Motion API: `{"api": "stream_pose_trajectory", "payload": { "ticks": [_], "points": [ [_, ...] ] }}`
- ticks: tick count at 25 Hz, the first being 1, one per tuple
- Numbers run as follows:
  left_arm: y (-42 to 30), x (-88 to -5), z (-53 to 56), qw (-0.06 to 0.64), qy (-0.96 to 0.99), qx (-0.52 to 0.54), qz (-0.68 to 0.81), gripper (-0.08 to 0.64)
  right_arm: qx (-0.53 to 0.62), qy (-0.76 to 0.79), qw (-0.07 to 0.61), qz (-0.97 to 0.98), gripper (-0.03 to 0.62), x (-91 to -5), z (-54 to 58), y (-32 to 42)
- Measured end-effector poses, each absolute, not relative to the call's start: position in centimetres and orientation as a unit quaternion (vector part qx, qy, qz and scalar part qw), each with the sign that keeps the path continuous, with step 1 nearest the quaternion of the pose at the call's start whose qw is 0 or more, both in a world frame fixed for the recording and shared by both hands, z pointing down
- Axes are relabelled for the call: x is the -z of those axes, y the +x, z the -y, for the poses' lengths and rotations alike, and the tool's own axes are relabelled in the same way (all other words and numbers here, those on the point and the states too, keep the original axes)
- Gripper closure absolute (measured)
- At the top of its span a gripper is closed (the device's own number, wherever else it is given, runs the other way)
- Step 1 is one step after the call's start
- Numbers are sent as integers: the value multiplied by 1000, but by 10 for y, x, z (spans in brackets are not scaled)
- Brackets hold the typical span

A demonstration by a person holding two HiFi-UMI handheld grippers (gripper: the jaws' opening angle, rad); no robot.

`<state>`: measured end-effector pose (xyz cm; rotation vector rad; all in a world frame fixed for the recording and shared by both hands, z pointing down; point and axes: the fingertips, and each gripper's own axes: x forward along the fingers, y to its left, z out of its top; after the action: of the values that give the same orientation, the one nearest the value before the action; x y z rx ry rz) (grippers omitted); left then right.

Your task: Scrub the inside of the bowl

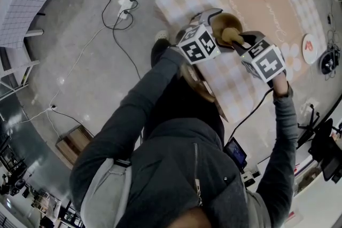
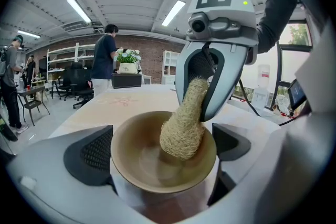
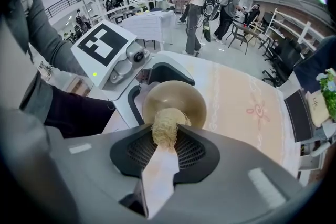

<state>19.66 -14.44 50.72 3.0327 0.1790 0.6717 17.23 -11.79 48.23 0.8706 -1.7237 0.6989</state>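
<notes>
tan and smooth, the bowl [image 2: 134, 157] sits between the jaws of the left gripper [image 2: 163, 152], which are closed against its outer wall on either side. it seems to be held above the cloth-covered tabletop [image 2: 121, 99] rather than resting on it, its mouth tipped toward the other gripper.

inside the bowl, toward its right-hand wall as the left gripper view shows it, is the rounded end of a straw-coloured loofah scrubber [image 2: 184, 126]. its fibres look pressed against the inner wall just below the rim, while the bowl's floor and left wall are bare.

the scrubber's long axis slants up and to the right, out of the bowl and into the right gripper [image 2: 207, 94], whose jaws are clamped on its narrow upper end. in the right gripper view the scrubber [image 3: 165, 131] runs straight out along the jaws, with the bowl [image 3: 181, 99] directly ahead and its opening facing that gripper.

since the scrubber points along the right gripper's own axis into the bowl, i judge the scrubbing would come from that gripper circling its wrist to sweep the end across to the bare left wall, with the left gripper only steadying the bowl.
</notes>
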Motion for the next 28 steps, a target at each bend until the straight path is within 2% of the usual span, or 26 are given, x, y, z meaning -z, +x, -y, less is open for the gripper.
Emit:
{"api": "stream_pose_trajectory", "payload": {
  "ticks": [28],
  "points": [
    [196, -507, 143, 15, 974, -218, -58, -28, -372, 223, 513, 741, 503, -483, 122, 147]
  ]
}}
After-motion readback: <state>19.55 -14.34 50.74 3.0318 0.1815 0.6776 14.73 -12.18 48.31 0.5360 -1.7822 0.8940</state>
